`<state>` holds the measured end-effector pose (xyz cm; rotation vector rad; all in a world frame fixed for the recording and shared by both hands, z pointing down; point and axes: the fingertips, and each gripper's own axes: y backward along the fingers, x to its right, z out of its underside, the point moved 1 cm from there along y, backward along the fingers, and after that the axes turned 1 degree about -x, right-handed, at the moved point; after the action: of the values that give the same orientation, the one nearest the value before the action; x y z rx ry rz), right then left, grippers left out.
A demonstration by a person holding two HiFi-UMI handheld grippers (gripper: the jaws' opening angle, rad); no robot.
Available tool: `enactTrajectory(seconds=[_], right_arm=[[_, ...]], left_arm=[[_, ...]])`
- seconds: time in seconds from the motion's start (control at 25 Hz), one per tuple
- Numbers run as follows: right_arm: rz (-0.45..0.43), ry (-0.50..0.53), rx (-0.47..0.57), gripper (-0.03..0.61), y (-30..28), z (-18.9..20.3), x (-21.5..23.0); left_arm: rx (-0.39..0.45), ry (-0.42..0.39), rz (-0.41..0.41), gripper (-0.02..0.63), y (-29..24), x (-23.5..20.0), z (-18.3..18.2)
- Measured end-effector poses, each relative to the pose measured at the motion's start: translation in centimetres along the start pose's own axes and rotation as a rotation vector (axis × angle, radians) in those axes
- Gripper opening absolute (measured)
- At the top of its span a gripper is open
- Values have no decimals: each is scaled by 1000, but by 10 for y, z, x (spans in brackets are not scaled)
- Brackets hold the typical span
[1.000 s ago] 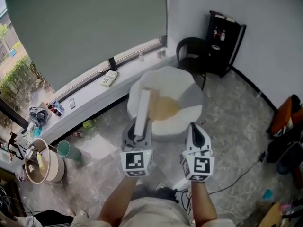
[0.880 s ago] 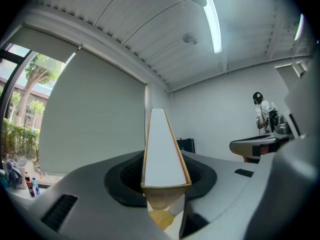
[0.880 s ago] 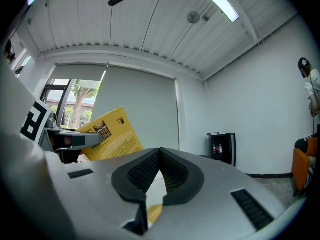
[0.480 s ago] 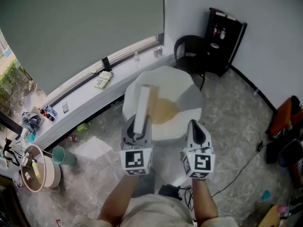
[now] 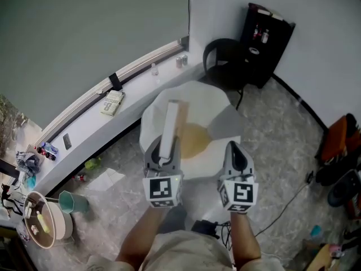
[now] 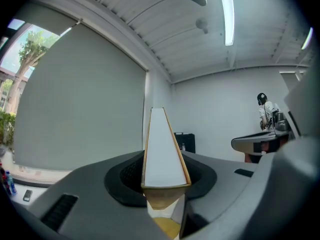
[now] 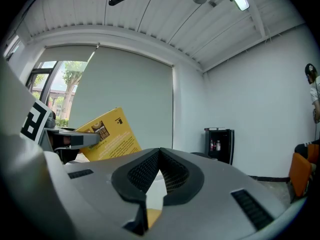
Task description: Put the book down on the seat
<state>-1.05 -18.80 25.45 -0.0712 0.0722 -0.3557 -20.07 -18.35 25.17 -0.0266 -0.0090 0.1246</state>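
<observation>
Book (image 5: 170,117) upright in the clenched jaws of the left gripper (image 5: 164,148), now nearer the white seat (image 5: 217,103); right gripper (image 5: 234,149) jaws closed, empty. Lowering not yet begun.

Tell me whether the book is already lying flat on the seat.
No, the book stands on edge, clamped between the jaws of the left gripper, out over the white seat.
</observation>
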Motion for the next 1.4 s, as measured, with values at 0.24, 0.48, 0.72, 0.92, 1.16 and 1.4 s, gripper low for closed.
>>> enactTrajectory(seconds=[0.24, 0.48, 0.72, 0.92, 1.16, 1.4], right_arm=[[58, 0, -37, 2, -68, 5, 10], [106, -8, -56, 2, -102, 12, 25], [109, -18, -75, 2, -129, 33, 62], [93, -26, -103, 2, -157, 60, 103], [76, -31, -124, 2, -191, 103, 150], [41, -32, -138, 2, -223, 171, 170]], left_arm=[[-36, 14, 49, 147, -75, -26, 14], [-56, 9, 95, 147, -126, -27, 25], [-89, -5, 111, 147, -172, -4, 44], [-137, -23, 94, 147, -213, 19, 74], [-231, -24, 84, 147, -263, 53, 137], [-314, -13, 75, 147, -301, 81, 213]])
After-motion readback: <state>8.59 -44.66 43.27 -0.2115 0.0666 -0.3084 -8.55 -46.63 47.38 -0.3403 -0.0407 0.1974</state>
